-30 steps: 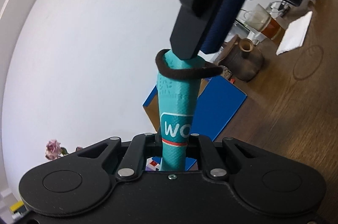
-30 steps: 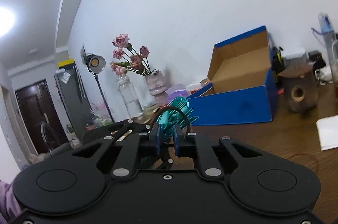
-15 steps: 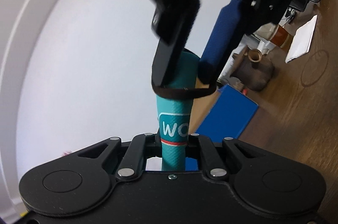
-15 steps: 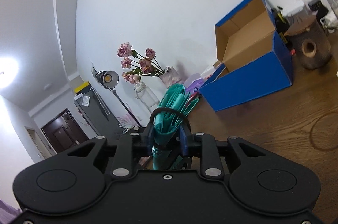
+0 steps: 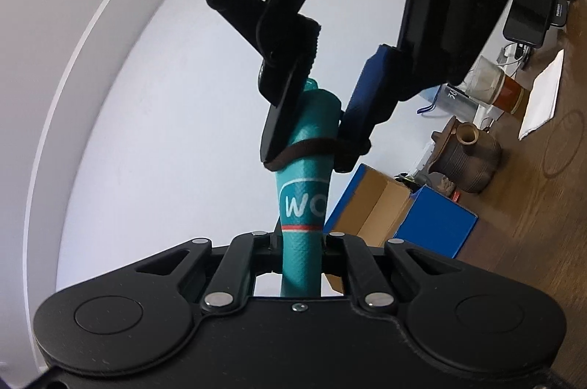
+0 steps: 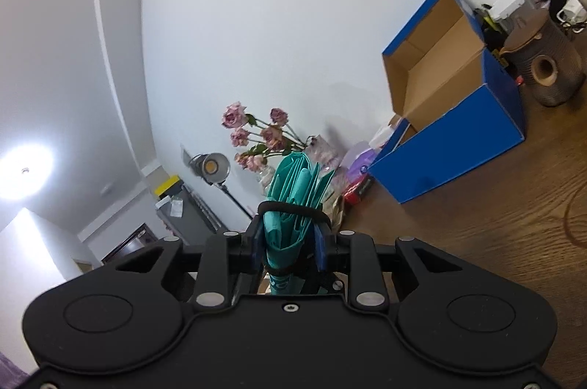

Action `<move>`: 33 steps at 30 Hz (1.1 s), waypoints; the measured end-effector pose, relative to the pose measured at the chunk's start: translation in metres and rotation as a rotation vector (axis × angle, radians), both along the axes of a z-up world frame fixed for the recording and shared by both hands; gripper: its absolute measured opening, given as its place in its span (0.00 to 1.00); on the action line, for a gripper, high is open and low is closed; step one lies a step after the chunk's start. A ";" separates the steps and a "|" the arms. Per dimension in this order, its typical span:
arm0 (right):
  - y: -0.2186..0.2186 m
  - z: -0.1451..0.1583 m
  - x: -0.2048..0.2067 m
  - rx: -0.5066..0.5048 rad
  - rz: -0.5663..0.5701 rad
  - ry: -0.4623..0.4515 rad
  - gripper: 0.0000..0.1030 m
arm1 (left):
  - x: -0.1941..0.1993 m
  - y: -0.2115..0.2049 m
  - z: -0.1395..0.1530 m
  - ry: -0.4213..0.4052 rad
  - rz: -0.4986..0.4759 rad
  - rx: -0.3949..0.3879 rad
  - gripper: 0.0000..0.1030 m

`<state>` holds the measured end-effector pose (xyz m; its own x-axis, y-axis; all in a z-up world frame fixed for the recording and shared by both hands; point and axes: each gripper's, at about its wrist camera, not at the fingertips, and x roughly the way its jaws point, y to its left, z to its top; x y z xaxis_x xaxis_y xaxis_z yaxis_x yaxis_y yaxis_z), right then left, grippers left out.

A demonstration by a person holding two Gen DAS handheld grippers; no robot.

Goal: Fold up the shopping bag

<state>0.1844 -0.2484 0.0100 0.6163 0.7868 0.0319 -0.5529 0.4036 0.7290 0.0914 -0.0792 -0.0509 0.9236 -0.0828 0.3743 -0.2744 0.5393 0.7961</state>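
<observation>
In the left wrist view, the left gripper (image 5: 301,244) is pinched on the lower end of the shopping bag (image 5: 306,205), a teal roll that stands up from between its fingers, in the air above the wooden table (image 5: 543,205). White letters "WO" show on the roll, with a thin red line below them. Higher up, the right gripper (image 5: 315,136) reaches down from the top, its fingers spread to either side of the roll's upper end. A dark elastic band (image 5: 312,147) is stretched around both of those fingers and loops the roll between them.

To the right, a blue cardboard box (image 5: 433,224) lies open on the table; nothing shows inside its brown interior. Farther right stand a brown ribbed ceramic jar (image 5: 473,158), a glass jar (image 5: 495,84) holding something amber, and a white sheet of paper (image 5: 543,103).

In the right wrist view, the bag's folded teal layers (image 6: 297,191) fan out just beyond the spread fingers, with the band (image 6: 293,207) across them. Behind it, dried pink roses (image 6: 256,136) sit in a glass vase (image 6: 266,178), partly hidden. The blue box (image 6: 458,139) stands to the right with its flap raised, and the ceramic jar (image 6: 546,70) lies beyond it.
</observation>
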 end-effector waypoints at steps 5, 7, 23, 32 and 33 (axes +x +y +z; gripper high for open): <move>0.000 0.003 -0.001 0.002 0.017 0.006 0.28 | -0.004 0.008 -0.007 -0.037 -0.034 0.078 0.07; -0.002 0.003 -0.001 0.004 0.014 0.004 0.28 | -0.006 0.010 -0.008 -0.048 -0.048 0.114 0.07; -0.010 0.029 0.000 -0.121 -0.024 -0.078 0.34 | -0.039 0.012 -0.025 -0.109 -0.213 0.287 0.07; -0.003 0.046 -0.006 -0.359 0.067 -0.145 0.40 | -0.032 0.011 -0.039 -0.084 -0.240 0.390 0.07; -0.002 0.048 -0.008 -0.389 0.070 -0.159 0.39 | -0.033 0.013 -0.040 -0.084 -0.247 0.402 0.07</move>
<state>0.1765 -0.2500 0.0577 0.5724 0.7987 -0.1855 -0.6822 0.5894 0.4327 0.0587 -0.0666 -0.0907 0.8259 -0.4496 0.3401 -0.2491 0.2502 0.9356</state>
